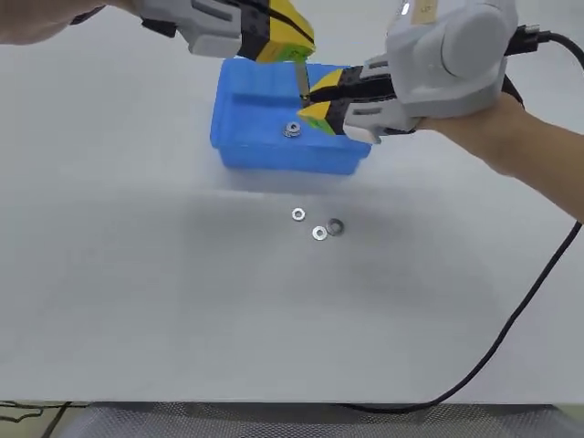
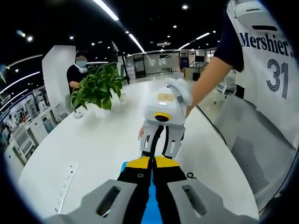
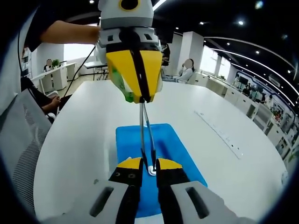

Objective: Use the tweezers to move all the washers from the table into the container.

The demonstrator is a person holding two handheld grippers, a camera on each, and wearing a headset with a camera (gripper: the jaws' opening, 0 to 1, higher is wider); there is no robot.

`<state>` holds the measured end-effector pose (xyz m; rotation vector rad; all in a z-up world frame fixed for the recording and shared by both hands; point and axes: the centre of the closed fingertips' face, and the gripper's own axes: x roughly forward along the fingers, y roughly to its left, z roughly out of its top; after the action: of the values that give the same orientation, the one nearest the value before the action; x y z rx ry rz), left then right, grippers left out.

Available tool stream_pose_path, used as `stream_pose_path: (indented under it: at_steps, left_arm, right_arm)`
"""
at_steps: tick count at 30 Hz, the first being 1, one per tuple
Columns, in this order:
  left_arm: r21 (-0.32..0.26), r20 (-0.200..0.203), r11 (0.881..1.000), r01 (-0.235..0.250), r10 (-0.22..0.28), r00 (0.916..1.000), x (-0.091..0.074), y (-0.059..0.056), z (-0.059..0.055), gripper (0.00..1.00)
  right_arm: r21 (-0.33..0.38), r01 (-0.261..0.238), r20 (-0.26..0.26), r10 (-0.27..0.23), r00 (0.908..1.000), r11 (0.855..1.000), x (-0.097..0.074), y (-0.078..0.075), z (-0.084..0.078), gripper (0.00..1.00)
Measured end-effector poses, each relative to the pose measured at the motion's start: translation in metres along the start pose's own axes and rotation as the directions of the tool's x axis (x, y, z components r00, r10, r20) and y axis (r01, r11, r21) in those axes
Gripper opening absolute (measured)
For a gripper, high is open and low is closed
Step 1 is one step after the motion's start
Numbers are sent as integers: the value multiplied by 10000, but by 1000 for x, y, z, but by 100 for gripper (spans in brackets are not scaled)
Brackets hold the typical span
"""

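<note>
Currently you are clamping the top end of the tweezers (image 3: pixel 145 133) in the left hand-held gripper (image 3: pixel 141 99). Its yellow jaws are closed on them, so the two legs are hanging down over the blue container (image 1: pixel 255 137). You are holding the right hand-held gripper (image 3: pixel 149 169) in from the right side, and its jaws are pinching in on the tweezers' legs near their tips. In the right gripper view one washer (image 3: pixel 152 171) is showing right at those tips, between the jaws. In the head view it is sitting against the container's blue surface. I cannot tell whether the tweezers are gripping it or it is simply lying there. Three more washers (image 1: pixel 319 234) are lying close together on the desk (image 1: pixel 182 301), just in front of the container and apart from both hand-held grippers. A black cable (image 1: pixel 511 328) is trailing across the desk on your right.
</note>
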<state>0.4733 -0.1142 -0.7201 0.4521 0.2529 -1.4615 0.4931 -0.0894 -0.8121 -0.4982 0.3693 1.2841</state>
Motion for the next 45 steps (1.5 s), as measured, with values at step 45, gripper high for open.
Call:
stream_pose_path:
  at_steps: [45]
  left_arm:
    - [-767, -28, 9942, 749, -753, 9972, 26, -110, -11, 5]
  right_arm:
    - [174, -1559, -426, 1565, 9868, 9876, -34, 116, -29, 12]
